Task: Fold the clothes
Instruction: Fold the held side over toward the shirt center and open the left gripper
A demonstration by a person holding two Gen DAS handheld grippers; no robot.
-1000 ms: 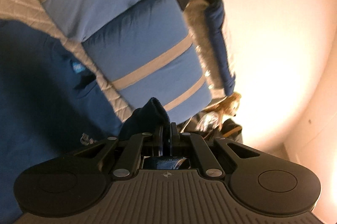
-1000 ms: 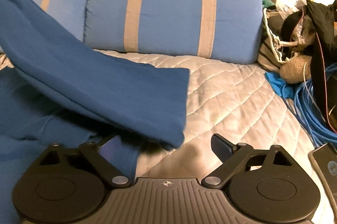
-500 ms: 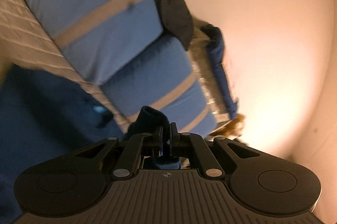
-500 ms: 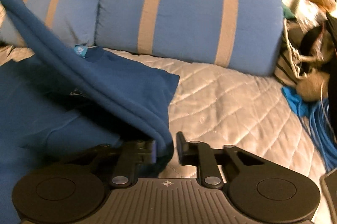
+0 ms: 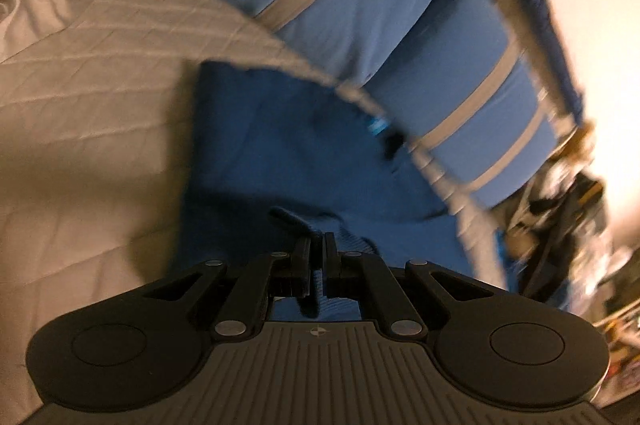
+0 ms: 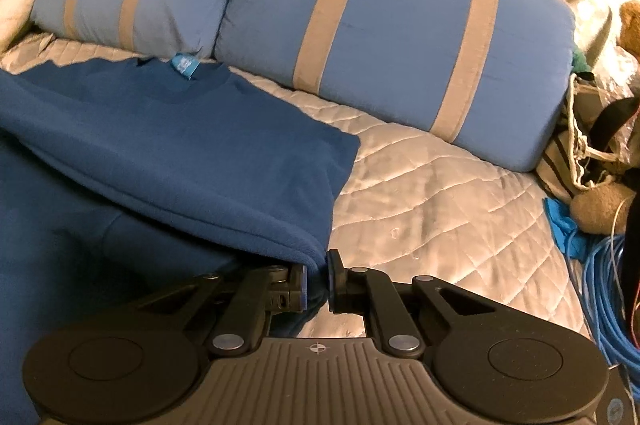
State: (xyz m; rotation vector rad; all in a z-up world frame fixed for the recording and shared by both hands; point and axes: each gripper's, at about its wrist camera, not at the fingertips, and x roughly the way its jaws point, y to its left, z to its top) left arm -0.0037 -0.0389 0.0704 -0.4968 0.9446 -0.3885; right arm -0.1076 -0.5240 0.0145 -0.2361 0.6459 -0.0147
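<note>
Blue garment (image 6: 168, 161) on quilted bed (image 6: 432, 209) being pinched by both closed claws: left claw (image 5: 319, 245) on fabric fold, right claw (image 6: 318, 265) on folded edge.

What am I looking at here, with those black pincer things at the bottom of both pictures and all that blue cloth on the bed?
There is no robot here. A person holds one hand-held gripper in each hand, and a wide-angle camera on each looks forward along its two fingers, so each picture shows its own tool at the bottom.

One picture is from the left hand-held gripper, the other from the right hand-held gripper. Both are shut on the dark blue garment, each pinching a bit of its fabric; the left view is blurred.

The garment lies on a quilted grey bedspread, with two blue striped pillows behind it. At the right edge are blue cables and a pile of bags and soft toys.
</note>
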